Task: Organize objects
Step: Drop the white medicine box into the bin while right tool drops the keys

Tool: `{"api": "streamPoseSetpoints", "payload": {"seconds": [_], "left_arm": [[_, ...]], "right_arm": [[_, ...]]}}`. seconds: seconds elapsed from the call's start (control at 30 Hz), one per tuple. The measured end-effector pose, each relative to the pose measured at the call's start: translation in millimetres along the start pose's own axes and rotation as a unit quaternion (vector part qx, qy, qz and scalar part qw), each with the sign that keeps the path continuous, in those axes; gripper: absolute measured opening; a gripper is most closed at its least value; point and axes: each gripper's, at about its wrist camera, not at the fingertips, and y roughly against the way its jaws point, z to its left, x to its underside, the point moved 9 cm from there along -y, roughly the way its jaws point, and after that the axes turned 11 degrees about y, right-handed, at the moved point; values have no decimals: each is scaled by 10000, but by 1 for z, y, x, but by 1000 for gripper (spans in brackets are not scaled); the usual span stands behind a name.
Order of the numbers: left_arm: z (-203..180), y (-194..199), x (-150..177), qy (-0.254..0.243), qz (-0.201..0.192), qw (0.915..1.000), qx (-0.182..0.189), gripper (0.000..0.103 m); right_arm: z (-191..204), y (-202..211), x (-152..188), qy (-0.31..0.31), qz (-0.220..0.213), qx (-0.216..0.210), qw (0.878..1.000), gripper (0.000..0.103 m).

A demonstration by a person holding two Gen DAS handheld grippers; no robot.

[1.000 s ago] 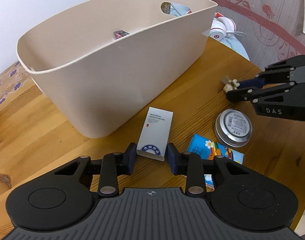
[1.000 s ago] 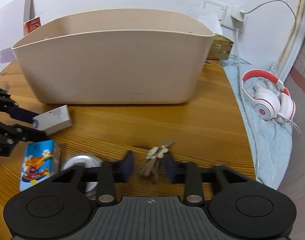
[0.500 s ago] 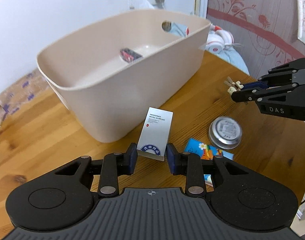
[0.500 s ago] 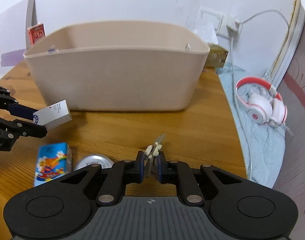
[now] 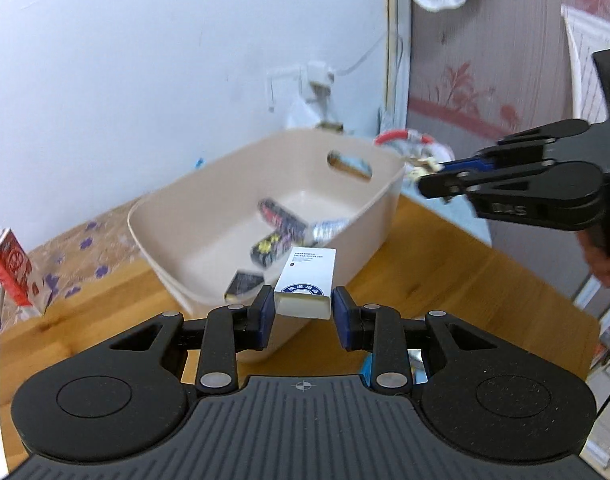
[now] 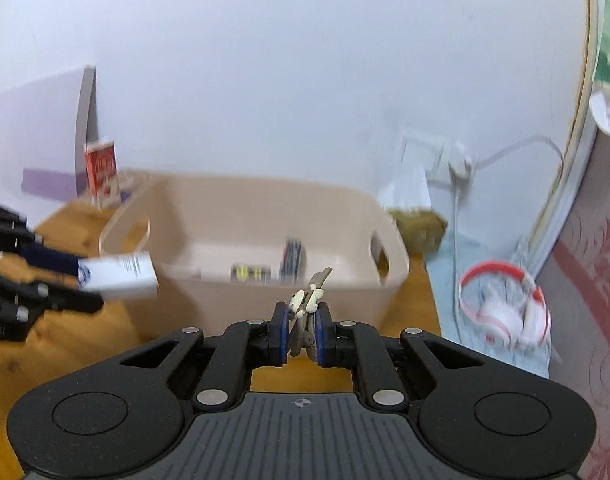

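Showing headphones (image 6: 505, 308): right view only

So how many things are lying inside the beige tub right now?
4, perhaps more hidden by the white box: in the tub, a dark packet, silver tube, yellow-black pack, small dark pack.

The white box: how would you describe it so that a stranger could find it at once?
Find the beige bin on the wooden table. Over its near rim, the left hand-held gripper holds the white box. It alone is white with a round blue emblem; the packs inside the bin are dark.
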Motion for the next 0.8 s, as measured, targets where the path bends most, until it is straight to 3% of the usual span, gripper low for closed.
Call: {"api": "streamPoseSetpoints", "payload": {"seconds": [0.2, 0.4, 0.6, 0.8], "left_arm": [[1, 10, -29, 161, -287, 9994, 95, 32], [17, 6, -59, 264, -554, 9977, -274, 31], [38, -43, -66, 440, -238, 9956, -790, 32], [51, -93, -48, 493, 160, 9937, -992, 32]], "right_arm": [[-3, 0, -39, 28, -378, -33, 9993, 14], [-4, -3, -65, 126, -571, -25, 9983, 14], [0, -32, -75, 215, -430, -75, 9988, 14], [2, -76, -62, 103, -16, -95, 9999, 14]]}}
